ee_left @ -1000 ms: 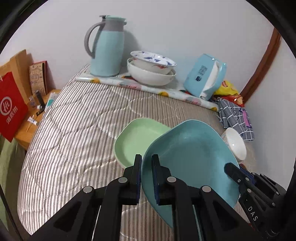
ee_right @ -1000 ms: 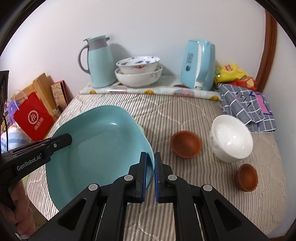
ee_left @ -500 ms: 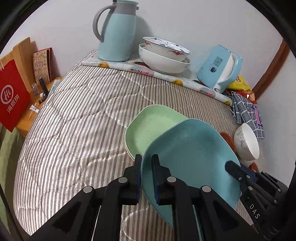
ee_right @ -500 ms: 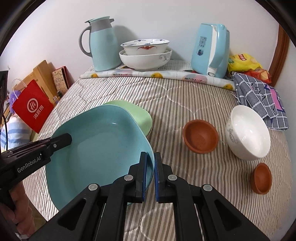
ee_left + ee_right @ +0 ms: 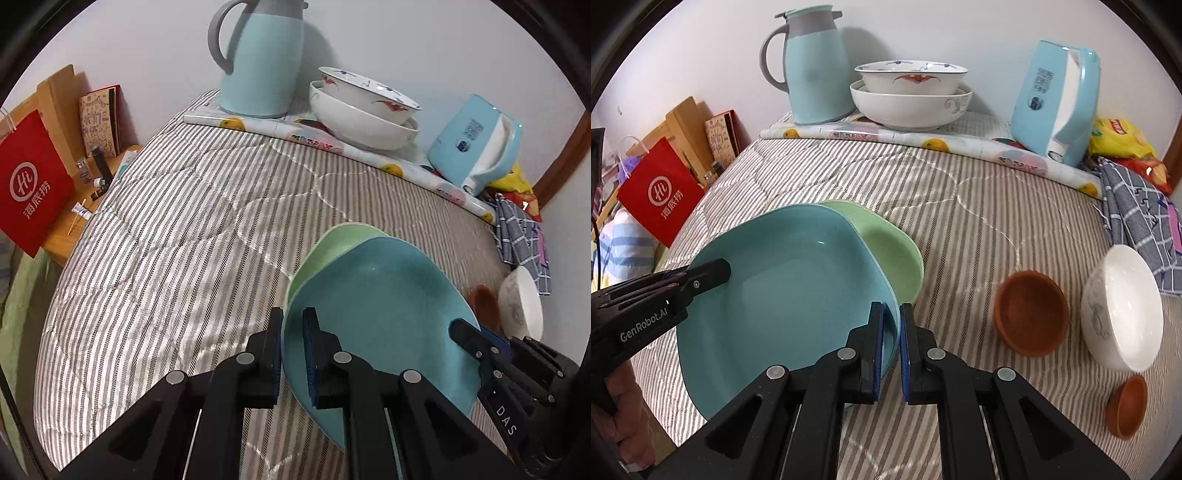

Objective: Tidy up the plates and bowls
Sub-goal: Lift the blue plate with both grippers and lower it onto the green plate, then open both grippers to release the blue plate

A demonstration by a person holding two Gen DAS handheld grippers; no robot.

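A teal square plate (image 5: 376,314) (image 5: 790,291) is held over a light green plate (image 5: 332,247) (image 5: 886,247) on the striped quilt. My left gripper (image 5: 293,350) is shut on its left rim. My right gripper (image 5: 891,347) is shut on its right rim. The green plate lies partly hidden under the teal one. A larger brown bowl (image 5: 1030,314), a white bowl (image 5: 1123,310) and a small brown bowl (image 5: 1126,406) sit to the right. Two stacked white bowls (image 5: 908,92) stand at the back.
A teal thermos jug (image 5: 812,70) and a blue kettle (image 5: 1056,99) stand at the back on a rolled fruit-print mat (image 5: 923,142). A checked cloth (image 5: 1137,218) and snack bags (image 5: 1119,140) lie at the right. A red paper bag (image 5: 661,195) stands left, off the bed.
Both grippers have carried the teal plate forward and lower, over the green plate. The back objects appear closer and larger. Both grips are unchanged.
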